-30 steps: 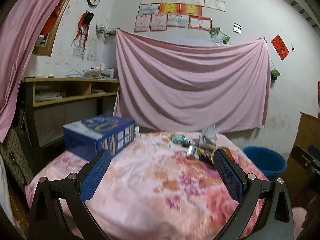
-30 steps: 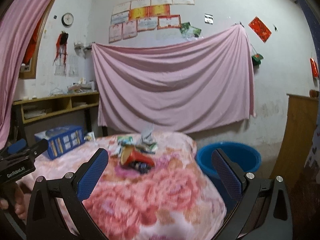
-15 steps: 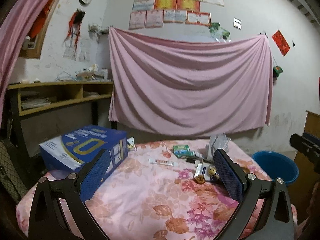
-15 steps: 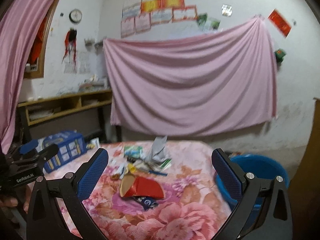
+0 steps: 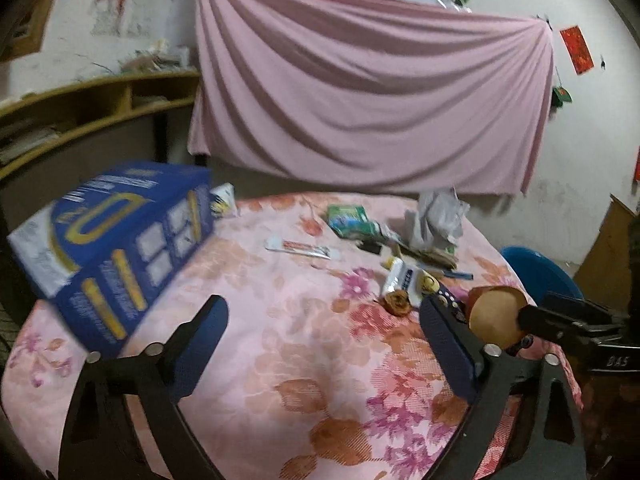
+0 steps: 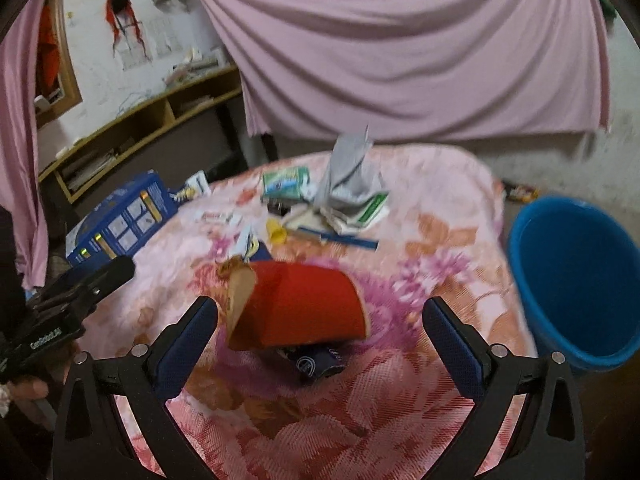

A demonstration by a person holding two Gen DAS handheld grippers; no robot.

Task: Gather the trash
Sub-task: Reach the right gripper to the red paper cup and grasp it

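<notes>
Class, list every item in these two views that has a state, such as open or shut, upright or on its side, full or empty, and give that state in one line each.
left gripper: open, holding nothing.
right gripper: open, holding nothing.
red paper cup: on its side, mouth facing left.
blue bucket: upright on the floor, nothing visible inside.
blue box: closed, lying on the table.
white tube: lying flat.
grey paper: crumpled, standing up.

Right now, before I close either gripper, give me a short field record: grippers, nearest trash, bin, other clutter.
left gripper: open, empty, above the floral pink cloth
right gripper: open, lined up on the red paper cup
red paper cup: on its side, mouth facing left
blue plastic bucket: beside the table, on the right
other clutter: crumpled grey paper, large blue carton
</notes>
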